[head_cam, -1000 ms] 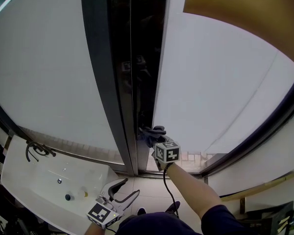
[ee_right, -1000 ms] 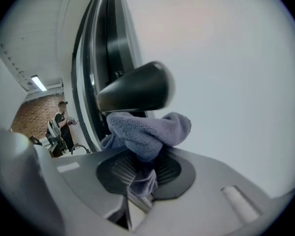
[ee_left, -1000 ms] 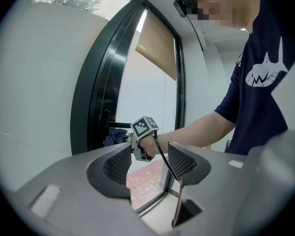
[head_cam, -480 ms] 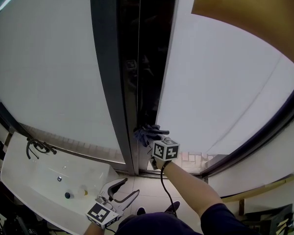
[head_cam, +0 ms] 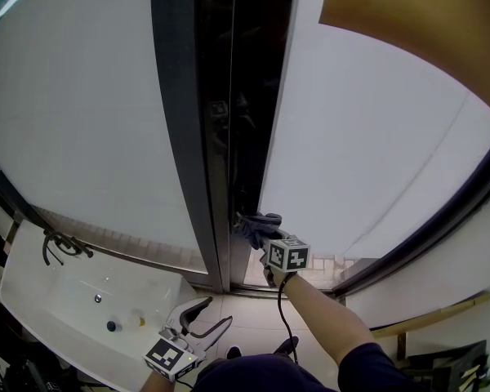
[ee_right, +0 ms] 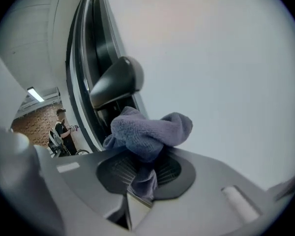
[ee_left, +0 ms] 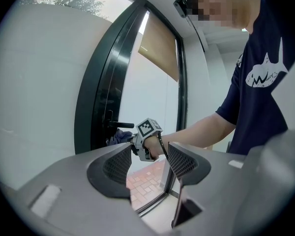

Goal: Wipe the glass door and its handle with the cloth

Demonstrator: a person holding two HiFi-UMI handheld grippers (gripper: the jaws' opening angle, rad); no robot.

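Observation:
The tall glass door (head_cam: 376, 145) meets a dark frame (head_cam: 184, 137). My right gripper (head_cam: 265, 237) is shut on a bunched blue-grey cloth (head_cam: 256, 224) and holds it against the door's edge, low down. In the right gripper view the cloth (ee_right: 148, 131) sits just below the dark lever handle (ee_right: 116, 82), beside the pale glass (ee_right: 221, 73). My left gripper (head_cam: 216, 313) hangs open near the bottom of the head view, with nothing in it. From the left gripper view, the handle (ee_left: 122, 125) sticks out above the cloth (ee_left: 120, 135).
A white washbasin (head_cam: 61, 300) with a dark tap (head_cam: 59, 248) is at the lower left. A brown blind (head_cam: 416, 23) covers the upper right. Brick paving (head_cam: 323, 261) shows through the glass's foot. My forearm (head_cam: 322, 317) reaches up from below.
My right gripper and the cloth have shifted slightly right and down along the door's edge. The left gripper has stayed where it was.

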